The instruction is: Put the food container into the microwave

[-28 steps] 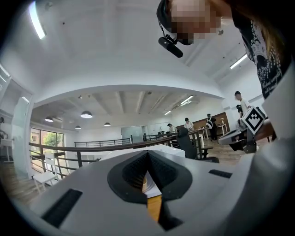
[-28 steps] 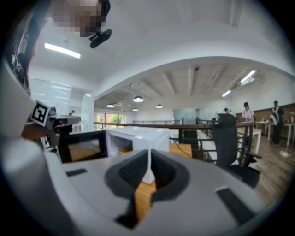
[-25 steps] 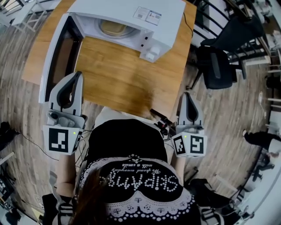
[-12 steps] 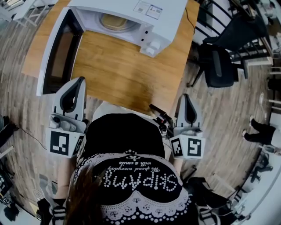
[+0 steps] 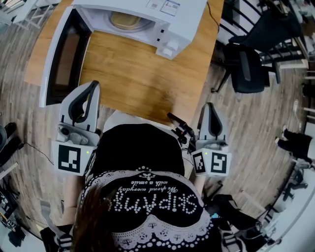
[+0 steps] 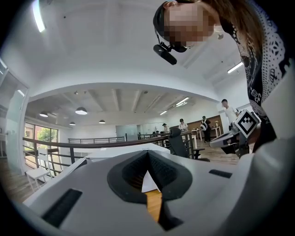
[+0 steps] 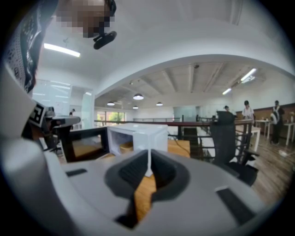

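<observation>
The head view looks down into the open microwave [image 5: 147,15] on the table [image 5: 138,74]. The tan food container [image 5: 125,20] sits inside, and the door [image 5: 61,54] is swung left. The right gripper view shows that cavity from the front. The left gripper view shows distant people [image 6: 226,113] instead. The 2 grippers, left gripper [image 5: 93,84] and right gripper [image 5: 210,106], have their jaws clenched together, empty.

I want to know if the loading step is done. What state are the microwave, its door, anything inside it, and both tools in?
Microwave: open, cavity exposed.
Door: swung wide open to the left side.
Tan container: sitting inside the cavity.
Left tool: shut, holding nothing.
Right tool: shut, holding nothing.
</observation>
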A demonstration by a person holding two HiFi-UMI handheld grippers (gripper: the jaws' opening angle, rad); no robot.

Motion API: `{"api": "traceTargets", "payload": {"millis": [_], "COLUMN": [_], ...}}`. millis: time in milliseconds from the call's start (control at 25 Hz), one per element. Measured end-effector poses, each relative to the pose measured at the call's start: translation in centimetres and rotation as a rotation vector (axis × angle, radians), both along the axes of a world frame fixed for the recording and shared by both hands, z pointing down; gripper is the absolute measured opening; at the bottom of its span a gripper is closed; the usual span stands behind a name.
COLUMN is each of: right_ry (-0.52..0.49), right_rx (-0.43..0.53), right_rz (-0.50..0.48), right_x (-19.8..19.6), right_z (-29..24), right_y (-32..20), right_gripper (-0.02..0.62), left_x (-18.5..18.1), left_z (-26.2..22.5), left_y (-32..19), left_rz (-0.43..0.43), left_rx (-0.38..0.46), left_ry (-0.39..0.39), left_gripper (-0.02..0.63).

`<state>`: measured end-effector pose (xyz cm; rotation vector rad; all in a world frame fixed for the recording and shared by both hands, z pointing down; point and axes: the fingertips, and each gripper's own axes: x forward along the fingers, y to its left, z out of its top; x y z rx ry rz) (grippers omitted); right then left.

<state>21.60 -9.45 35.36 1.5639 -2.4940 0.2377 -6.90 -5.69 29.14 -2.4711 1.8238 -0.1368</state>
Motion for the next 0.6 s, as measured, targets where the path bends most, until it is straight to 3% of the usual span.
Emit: {"api": "traceTargets", "payload": {"millis": [600], "right_ry": [0.017], "right_rx": [0.004], "right_rz": [0.017], "right_x": [0.2], "right_z": [0.1], "right_y": [-0.7], "right_gripper": [0.038], "left_x": [-0.9], "left_z": [1.3], "left_y": [-0.9], "left_rz": [-0.032], "left_rx": [-0.052], "left_ry": [0.015], "left_gripper": [0.026]}}
